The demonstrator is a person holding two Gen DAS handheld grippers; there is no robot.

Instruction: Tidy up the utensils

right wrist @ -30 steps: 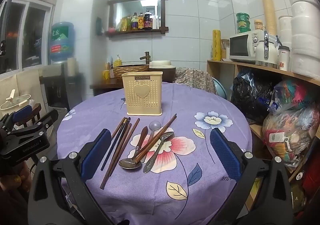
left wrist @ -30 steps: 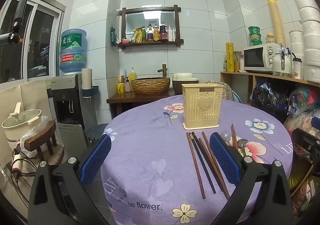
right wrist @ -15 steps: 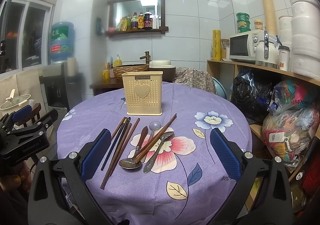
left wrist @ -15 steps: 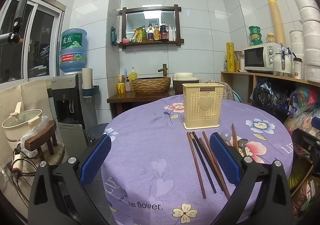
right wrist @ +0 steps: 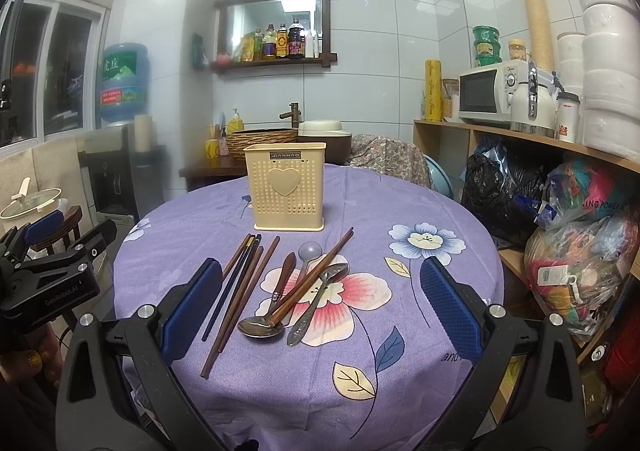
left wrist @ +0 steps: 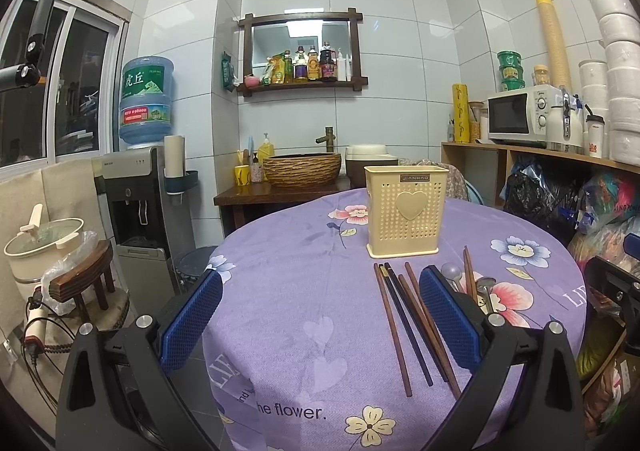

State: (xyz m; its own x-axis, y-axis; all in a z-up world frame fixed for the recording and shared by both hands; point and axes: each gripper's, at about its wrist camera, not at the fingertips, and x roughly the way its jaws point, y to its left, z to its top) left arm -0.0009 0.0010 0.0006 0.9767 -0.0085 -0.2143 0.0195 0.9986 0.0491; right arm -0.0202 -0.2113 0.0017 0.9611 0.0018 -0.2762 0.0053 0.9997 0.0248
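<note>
Both the left gripper (left wrist: 320,315) and right gripper (right wrist: 320,307) spread wide, holding nothing, above round purple floral tablecloth (right wrist: 420,283); brown wooden chopsticks (right wrist: 240,291) near its left edge.

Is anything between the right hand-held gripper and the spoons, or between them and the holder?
Nothing blocks the right hand-held gripper. But one chopstick lies across the spoons. The path to the holder looks clear.
</note>
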